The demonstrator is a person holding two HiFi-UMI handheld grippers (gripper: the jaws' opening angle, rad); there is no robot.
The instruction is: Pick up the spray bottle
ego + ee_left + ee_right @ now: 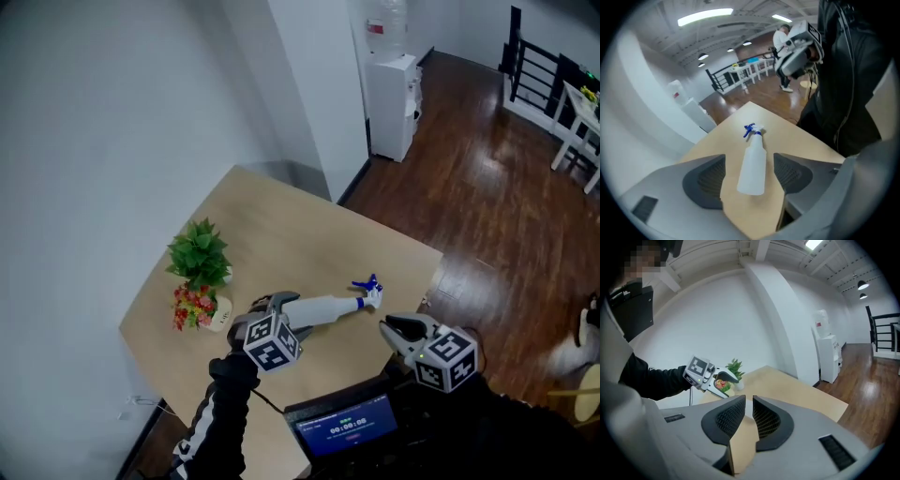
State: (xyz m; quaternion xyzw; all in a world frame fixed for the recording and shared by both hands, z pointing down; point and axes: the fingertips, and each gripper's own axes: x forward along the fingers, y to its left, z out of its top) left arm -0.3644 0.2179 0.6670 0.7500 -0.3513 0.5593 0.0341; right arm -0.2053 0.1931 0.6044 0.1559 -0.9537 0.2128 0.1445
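The white spray bottle with a blue trigger lies on its side on the light wooden table, nozzle pointing away from me. In the left gripper view the bottle lies lengthwise between the two dark pads, with table showing on both sides of it, so nothing presses on it. My left gripper is open at the bottle's base end and angled down. My right gripper hovers near the table's right front edge, away from the bottle, jaws close together with nothing between them.
A green potted plant and a small pot of red flowers stand just left of the left gripper. A screen sits at the table's near edge. A white water dispenser stands beyond on the wood floor.
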